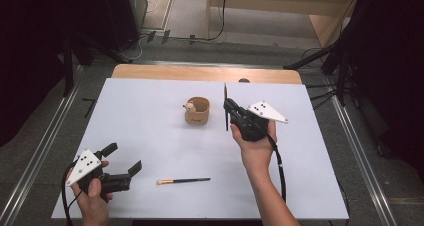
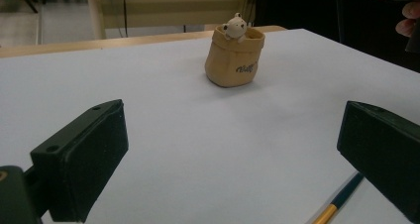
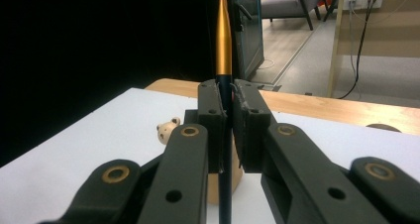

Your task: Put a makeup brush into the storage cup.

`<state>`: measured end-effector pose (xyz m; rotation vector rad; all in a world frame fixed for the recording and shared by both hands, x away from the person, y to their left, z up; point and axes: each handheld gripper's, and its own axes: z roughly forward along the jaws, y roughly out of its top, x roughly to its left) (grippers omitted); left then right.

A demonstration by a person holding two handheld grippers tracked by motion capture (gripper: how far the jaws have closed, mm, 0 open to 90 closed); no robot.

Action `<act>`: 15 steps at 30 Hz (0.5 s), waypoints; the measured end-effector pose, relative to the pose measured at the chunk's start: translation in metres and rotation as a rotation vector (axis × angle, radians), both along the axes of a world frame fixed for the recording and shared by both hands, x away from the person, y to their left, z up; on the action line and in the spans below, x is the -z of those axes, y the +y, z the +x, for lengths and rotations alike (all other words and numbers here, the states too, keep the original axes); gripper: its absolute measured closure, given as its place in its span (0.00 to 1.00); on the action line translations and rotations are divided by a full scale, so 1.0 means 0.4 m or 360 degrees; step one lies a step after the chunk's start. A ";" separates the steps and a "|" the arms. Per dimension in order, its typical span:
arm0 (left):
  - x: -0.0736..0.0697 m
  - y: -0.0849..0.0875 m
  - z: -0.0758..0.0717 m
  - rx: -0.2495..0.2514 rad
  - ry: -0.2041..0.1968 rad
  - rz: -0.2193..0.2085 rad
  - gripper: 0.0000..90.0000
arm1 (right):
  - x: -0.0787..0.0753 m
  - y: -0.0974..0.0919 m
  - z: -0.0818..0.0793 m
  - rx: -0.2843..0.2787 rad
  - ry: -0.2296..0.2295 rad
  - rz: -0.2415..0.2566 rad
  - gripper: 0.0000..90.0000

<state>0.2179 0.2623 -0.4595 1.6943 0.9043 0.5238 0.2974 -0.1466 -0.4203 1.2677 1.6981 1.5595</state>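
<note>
**Brush pinched upright beside the bear cup**

Two forearms at the bottom edge of the high view, each hand on a set of tongs. Left tongs [image 1: 122, 158] at lower left, low over the white surface [image 1: 150, 151], black jaws spread wide with nothing between. Same spread in the left gripper view [image 2: 233, 149]: one jaw at lower left, the other at lower right, bare white sheet between them.

Right tongs [image 1: 228, 106] just right of centre in the high view, grey three-cornered plate on top, jaws pressed together on a thin brush [image 1: 226, 113] with a dark handle. Brush seen there as a slim dark line running up and down the frame, just right of the cup. Right gripper view [image 3: 225, 130]: handle clamped between the two pads, gold ferrule [image 3: 224, 40] rising above them to the top edge, dark shaft dropping below to the bottom edge.

Tan sack-shaped cup [image 1: 197, 112] at the middle of the surface, small white bear figure [image 1: 189, 106] on its rim; near the pinched brush, apart from it. In the left gripper view, cup [image 2: 234, 60] at upper centre, dark lettering on its side.

Second brush [image 1: 183, 180] flat on the surface at lower centre, pale bristles pointing left, lying between the two hands, right of the left tongs.
</note>
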 end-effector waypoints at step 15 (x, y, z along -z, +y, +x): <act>0.002 0.000 0.001 0.0004 0.0006 0.0001 0.00 | -0.003 -0.003 0.031 0.0008 -0.0056 0.0057 0.94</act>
